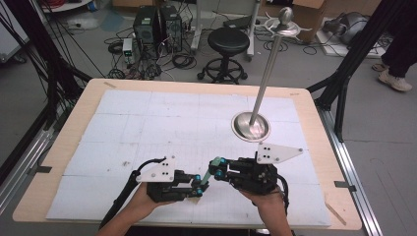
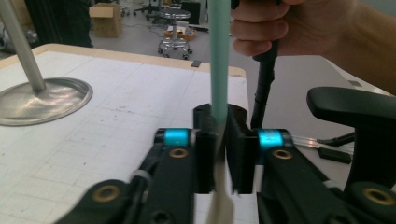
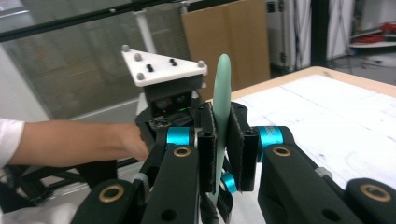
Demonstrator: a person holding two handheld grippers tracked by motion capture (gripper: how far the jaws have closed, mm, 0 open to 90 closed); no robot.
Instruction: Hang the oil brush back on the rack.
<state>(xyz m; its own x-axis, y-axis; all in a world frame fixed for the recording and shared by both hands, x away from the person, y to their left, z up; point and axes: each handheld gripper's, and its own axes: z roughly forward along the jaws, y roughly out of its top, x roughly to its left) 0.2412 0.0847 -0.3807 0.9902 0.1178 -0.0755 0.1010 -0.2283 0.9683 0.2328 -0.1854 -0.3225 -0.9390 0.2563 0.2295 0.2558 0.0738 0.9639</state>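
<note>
A thin mint-green strip [image 2: 218, 56] is held between both grippers near the lower middle of the high view, just above the white sheet [image 1: 147, 123] that covers the table [image 1: 314, 128]. In the left gripper view the strip is seen running straight up the frame from between the jaws, its long axis vertical there, with a paler end hanging below them. In the right gripper view it is seen edge-on, standing upright and tapering to a rounded tip in the upper middle. The left gripper [image 1: 200, 186] is closed on one end of the strip and the right gripper [image 1: 215, 169] is closed on the other, the two sets of jaws almost meeting tip to tip. Both grippers are held low over the table by hands entering from the bottom edge, angled inward toward each other. A metal stand [image 1: 252, 125] with a round base and a slanted pole is seen right of centre, well apart from the grippers.
</note>
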